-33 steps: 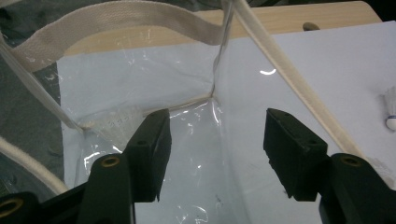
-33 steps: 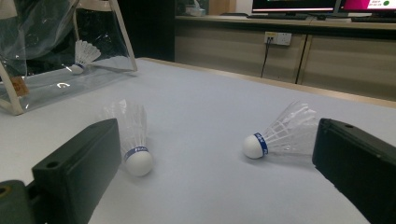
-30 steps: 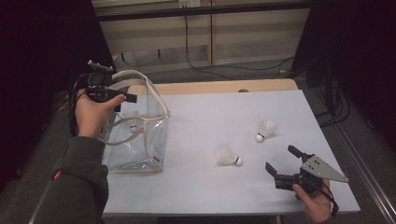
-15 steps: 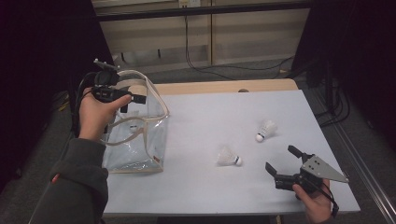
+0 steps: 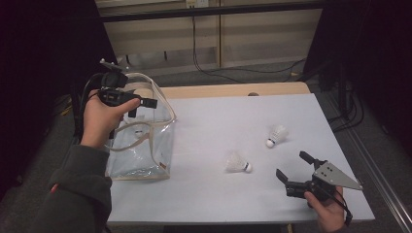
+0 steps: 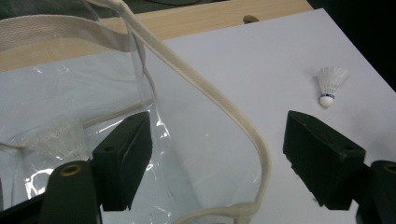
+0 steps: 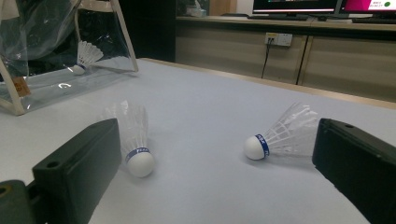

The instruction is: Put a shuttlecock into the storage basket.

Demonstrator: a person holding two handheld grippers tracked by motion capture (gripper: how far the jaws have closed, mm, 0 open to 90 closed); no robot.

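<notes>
1. My right tongs point(image 5: 294, 169) are resting wide open and empty near my edge of the table point(image 5: 204, 204).
2. Two birdies, one point(image 5: 238, 163) close and one point(image 5: 276, 135) farther, are lying on open table; bumping them could send them rolling off.
3. My left tongs point(image 5: 142, 108) have just been opening over the clear bag point(image 5: 141, 150), holding nothing; its strap point(image 6: 219, 100) could be catching my tongs and tipping it.
4. One birdie point(image 7: 84, 56) is sitting inside the bag.
</notes>
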